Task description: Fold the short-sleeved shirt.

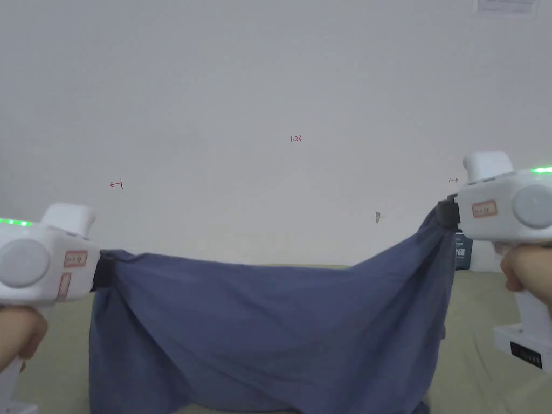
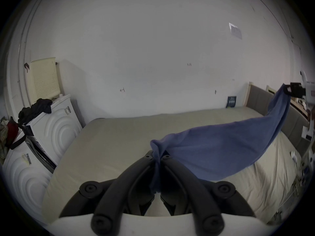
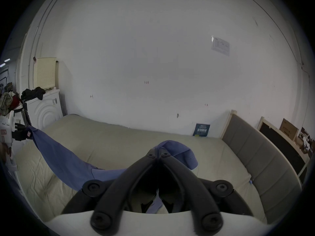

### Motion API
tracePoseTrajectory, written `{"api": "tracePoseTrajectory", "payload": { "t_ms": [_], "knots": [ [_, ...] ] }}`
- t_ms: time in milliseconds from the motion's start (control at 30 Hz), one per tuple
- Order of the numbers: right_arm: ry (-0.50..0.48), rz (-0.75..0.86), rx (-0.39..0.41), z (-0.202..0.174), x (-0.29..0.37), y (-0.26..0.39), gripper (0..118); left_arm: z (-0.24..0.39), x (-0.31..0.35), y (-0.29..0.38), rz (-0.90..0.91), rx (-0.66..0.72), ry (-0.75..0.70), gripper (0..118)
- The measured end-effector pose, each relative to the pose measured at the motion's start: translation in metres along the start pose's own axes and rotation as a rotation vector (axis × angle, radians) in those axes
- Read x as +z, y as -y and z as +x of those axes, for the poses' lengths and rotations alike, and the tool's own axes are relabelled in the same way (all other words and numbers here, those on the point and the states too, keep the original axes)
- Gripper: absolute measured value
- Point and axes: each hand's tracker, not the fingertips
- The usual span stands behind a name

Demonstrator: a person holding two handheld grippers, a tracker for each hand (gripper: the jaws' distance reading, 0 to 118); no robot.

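Note:
A blue short-sleeved shirt (image 1: 269, 329) hangs in the air, stretched between my two grippers above a beige bed (image 1: 485, 345). My left gripper (image 1: 102, 269) is shut on the shirt's left top corner. My right gripper (image 1: 446, 213) is shut on the right top corner, held higher. In the left gripper view the shirt (image 2: 213, 147) is bunched between the left gripper (image 2: 157, 156) jaws and runs off to the right gripper (image 2: 289, 90). In the right gripper view the cloth (image 3: 179, 151) wraps over the right gripper (image 3: 158, 152) tips and stretches left to the left gripper (image 3: 28, 134).
A white wall (image 1: 269, 108) stands behind the bed. A grey padded headboard (image 3: 255, 158) lines the bed's right end, with a dark book (image 3: 201, 129) leaning on the wall. White appliances (image 2: 54, 120) with dark clothes on top stand past the left end.

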Motion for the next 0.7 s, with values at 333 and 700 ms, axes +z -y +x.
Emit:
{"api": "tracePoseTrajectory", "payload": {
  "t_ms": [333,700],
  "knots": [
    [-0.033,-0.107,-0.066,-0.011,0.05,0.111,0,0.011,0.028,0.111,-0.14,0.089,0.113,0],
    [-0.059,-0.115,-0.1,0.001,0.128,0.178,0,-0.004,0.098,0.199,-0.179,0.15,0.14,0]
  ]
}}
